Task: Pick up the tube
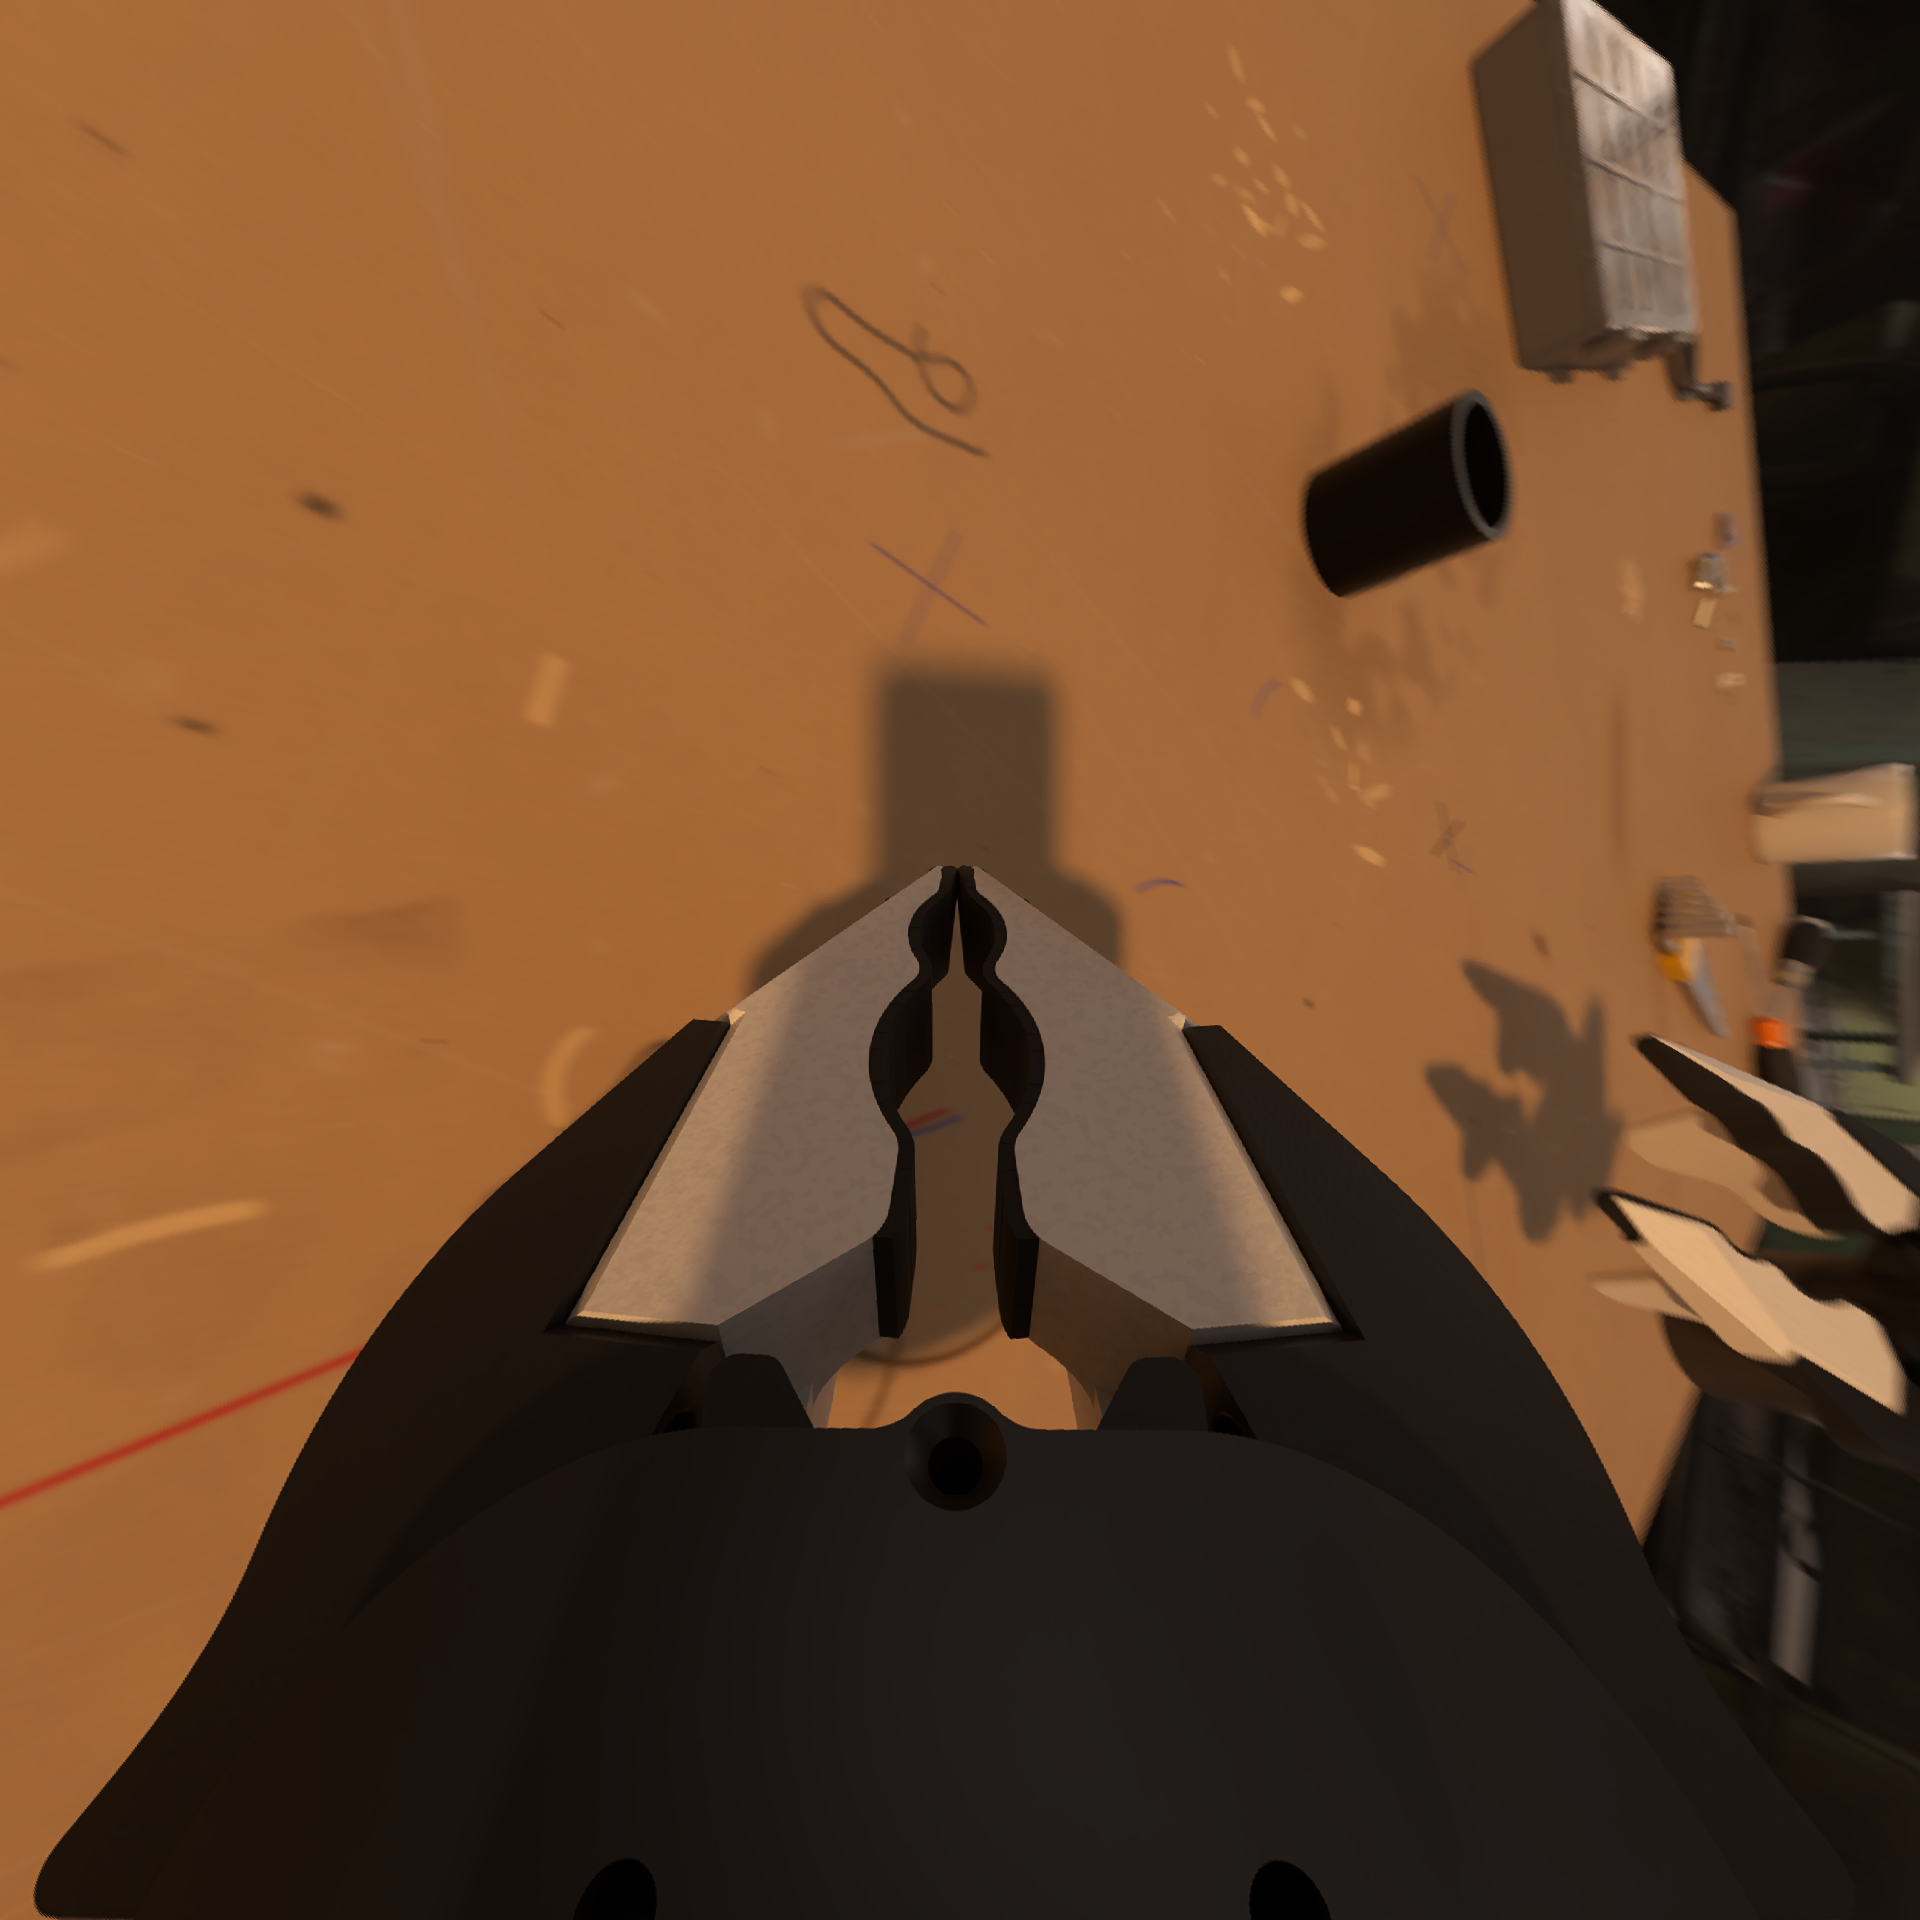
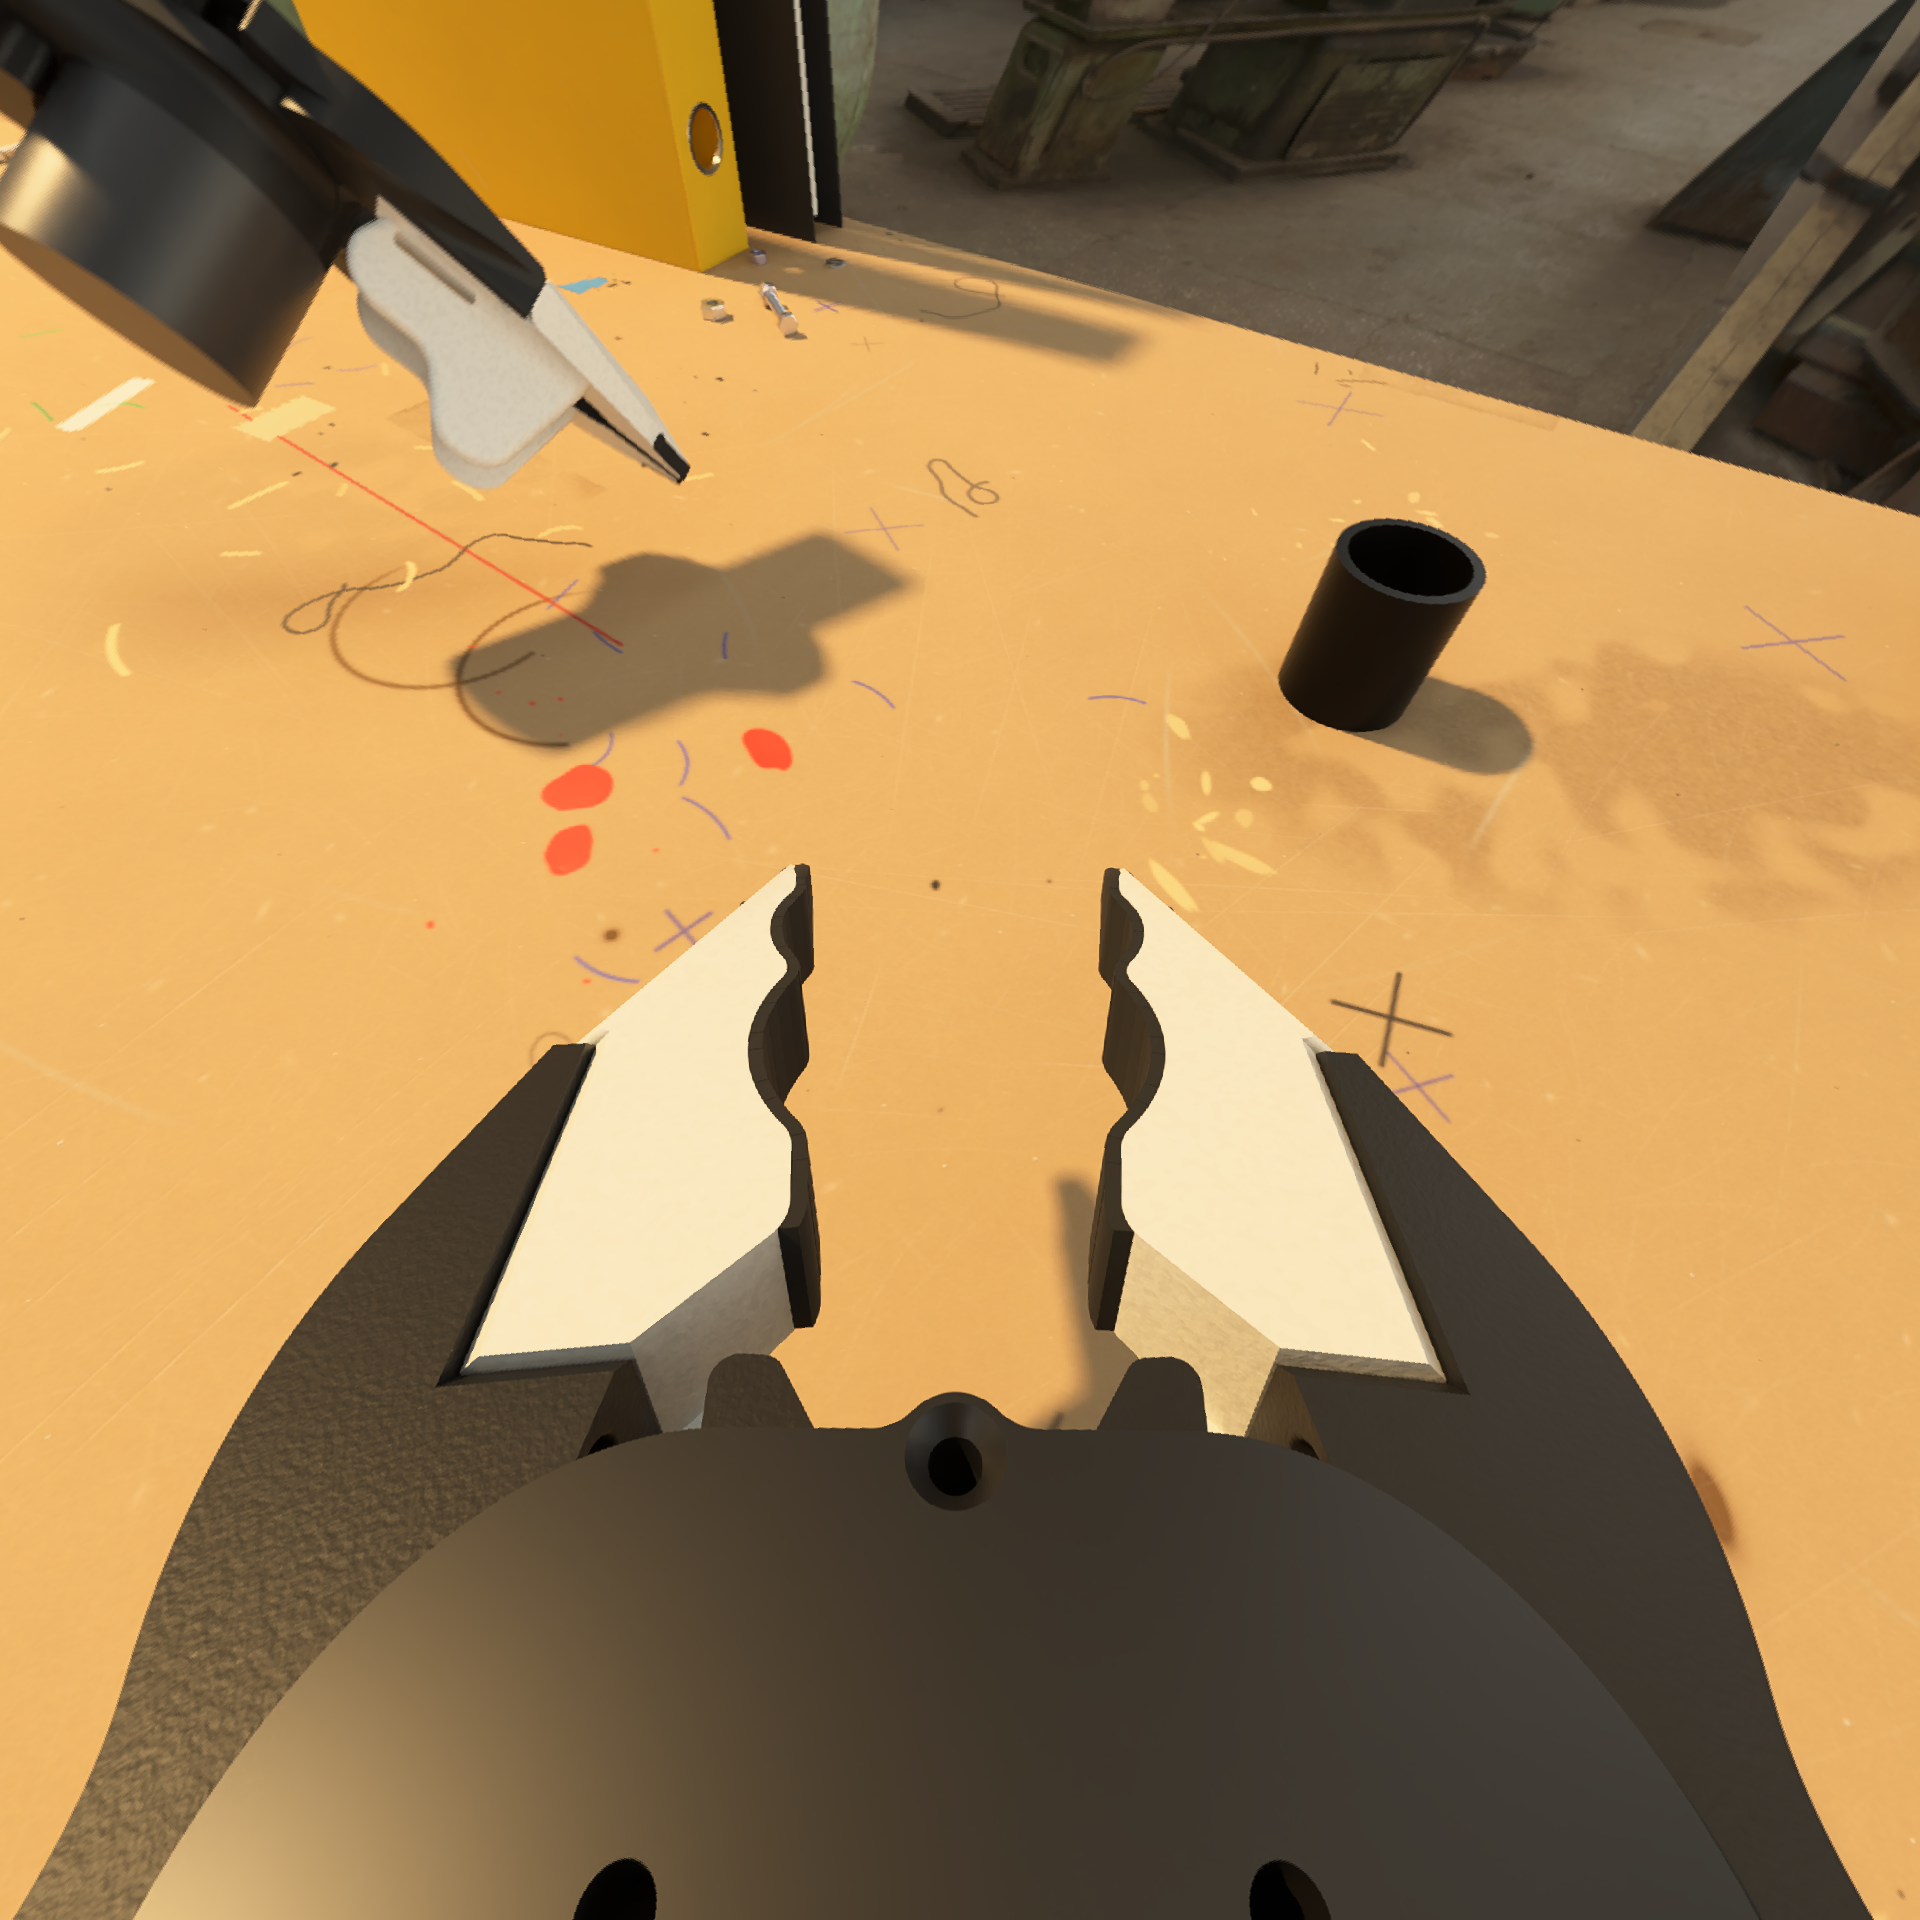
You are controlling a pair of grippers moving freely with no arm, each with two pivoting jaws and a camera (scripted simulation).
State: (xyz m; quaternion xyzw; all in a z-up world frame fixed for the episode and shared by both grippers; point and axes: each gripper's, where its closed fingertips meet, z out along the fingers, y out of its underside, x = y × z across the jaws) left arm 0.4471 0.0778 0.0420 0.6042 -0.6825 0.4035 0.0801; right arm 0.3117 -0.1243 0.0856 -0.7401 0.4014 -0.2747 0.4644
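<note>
A short black hollow tube (image 2: 1377, 623) stands upright on the orange tabletop, ahead and to the right of my right gripper (image 2: 956, 883), which is open, empty and well short of it. In the left wrist view the tube (image 1: 1403, 504) sits far off to the upper right. My left gripper (image 1: 956, 878) is shut with nothing between its fingers, hovering over bare table away from the tube. It also shows in the right wrist view (image 2: 670, 462) at the upper left. The right gripper's fingers (image 1: 1766, 1195) show at the right edge of the left wrist view.
A yellow box (image 2: 551, 114) and a dark panel stand at the table's far edge, with small bolts (image 2: 779, 307) nearby. A grey grid-faced box (image 1: 1590, 197) lies by the table edge beyond the tube. Red paint spots (image 2: 577, 790) mark the table. The table edge runs behind the tube.
</note>
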